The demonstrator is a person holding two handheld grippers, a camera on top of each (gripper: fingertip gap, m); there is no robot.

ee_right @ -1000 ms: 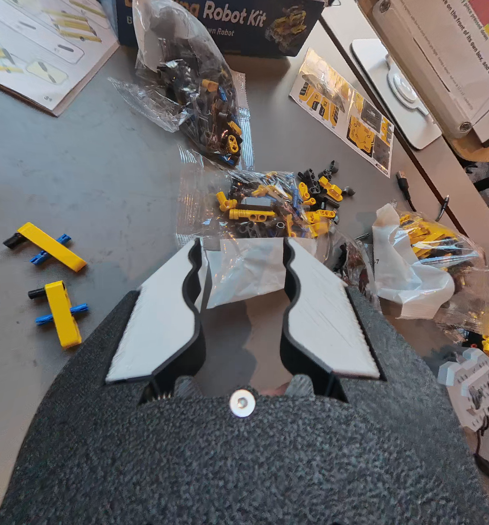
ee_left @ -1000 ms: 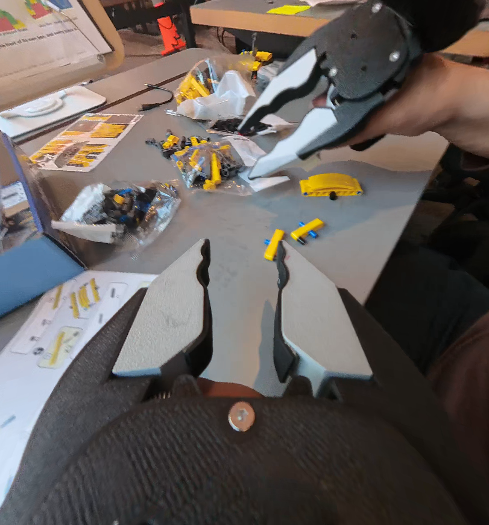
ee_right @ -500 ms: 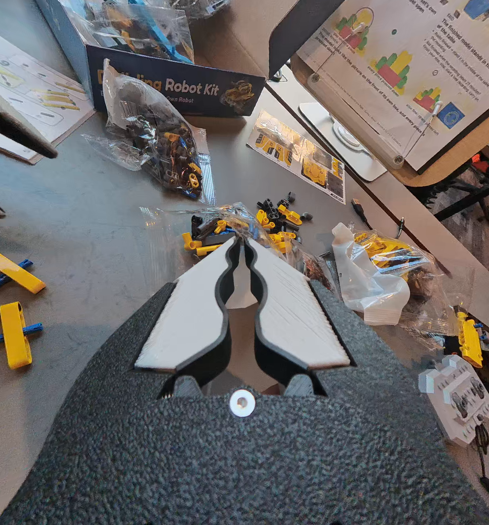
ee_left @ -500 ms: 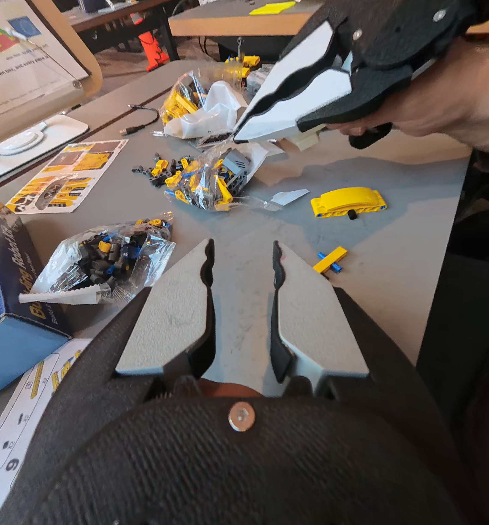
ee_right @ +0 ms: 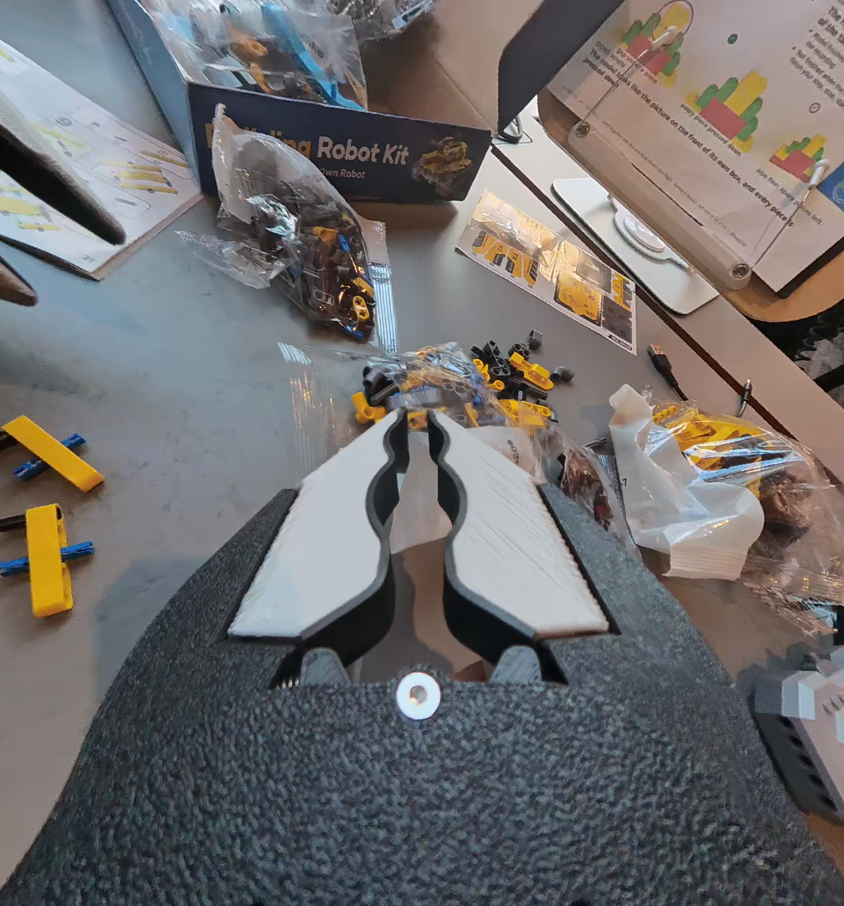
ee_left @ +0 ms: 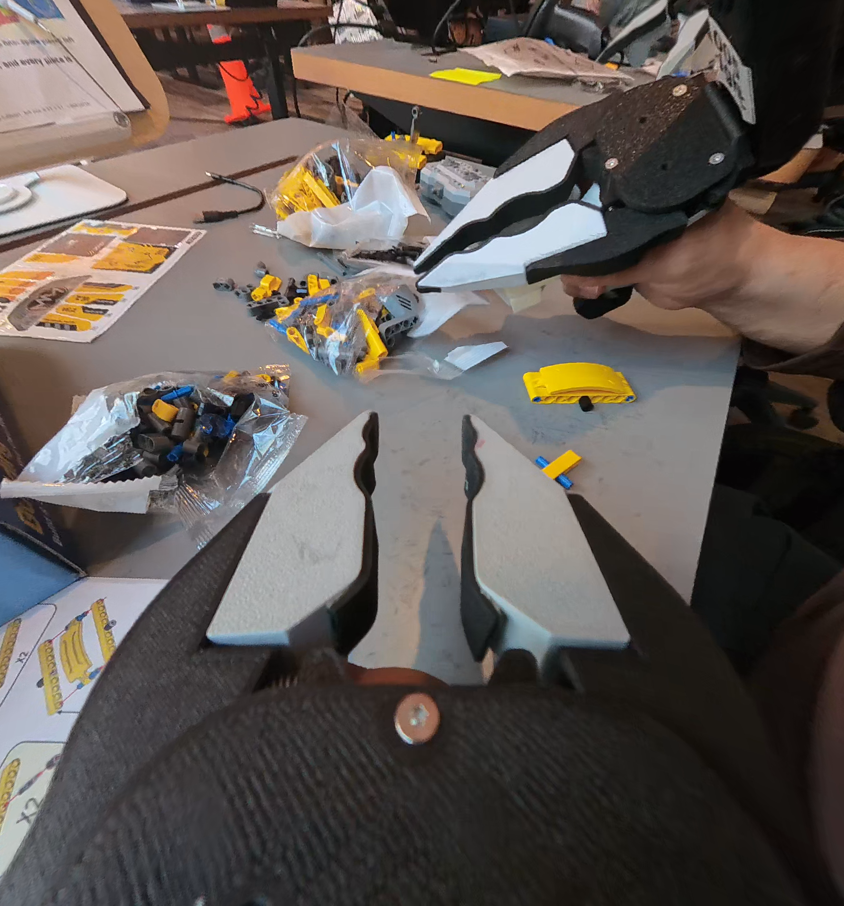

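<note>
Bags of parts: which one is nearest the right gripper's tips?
The middle bag of mixed yellow and black parts: the right gripper is at its edge. The dark-parts bag and yellow-parts bag lie off to the sides.

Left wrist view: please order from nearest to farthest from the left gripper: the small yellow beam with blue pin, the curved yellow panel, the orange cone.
From the left gripper:
1. small yellow beam with blue pin, just right.
2. curved yellow panel, farther right.
3. orange cone, far back on the floor.

Grey table [ee_left: 655,490] under parts bags [ee_left: 155,441]
</note>
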